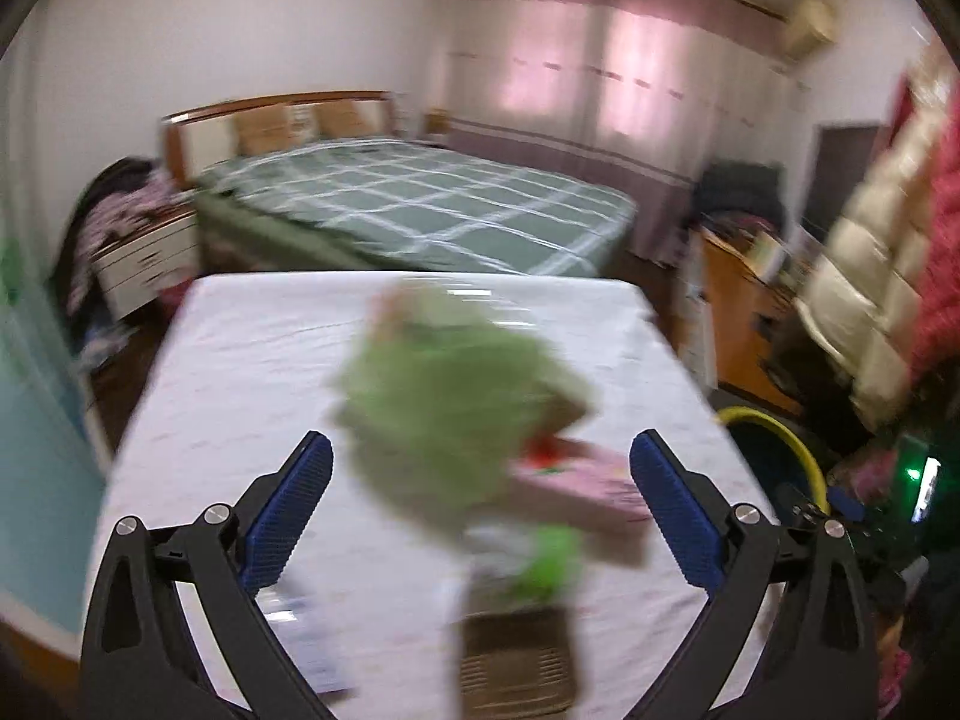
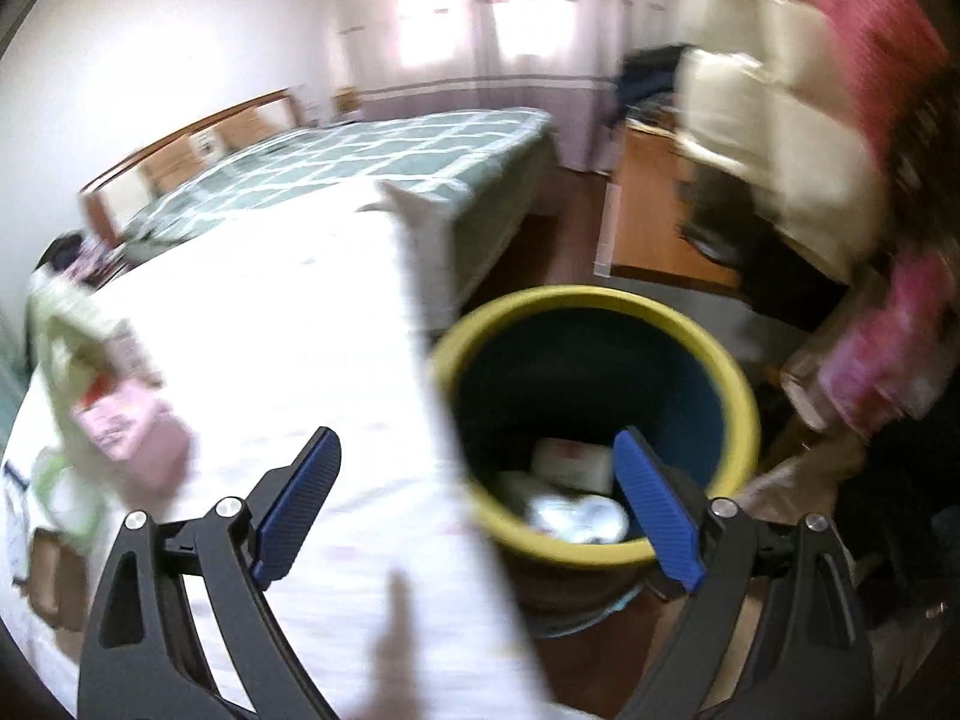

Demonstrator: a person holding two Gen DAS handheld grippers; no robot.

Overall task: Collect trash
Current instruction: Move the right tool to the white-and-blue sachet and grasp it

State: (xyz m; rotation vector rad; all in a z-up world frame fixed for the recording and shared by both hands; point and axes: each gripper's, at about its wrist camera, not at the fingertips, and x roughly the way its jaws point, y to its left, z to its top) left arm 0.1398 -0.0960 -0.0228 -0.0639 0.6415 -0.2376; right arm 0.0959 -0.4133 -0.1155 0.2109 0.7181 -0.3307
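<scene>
Holding several discarded packets, the yellow-rimmed bin [image 2: 591,420] sits beside the white-clothed surface [image 1: 240,372], where a green bag [image 1: 456,396] and pink packet [image 1: 588,480] remain; left claw [image 1: 480,516] and right claw [image 2: 477,510] both gape empty.

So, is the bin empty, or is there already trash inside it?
Not empty. The right wrist view looks down into the bin, and white crumpled wrappers lie at its bottom.

Green bag [image 1: 456,384] and pink box [image 1: 576,480] crowd the table's [image 1: 240,360] centre frame; its left side lies bare
</scene>
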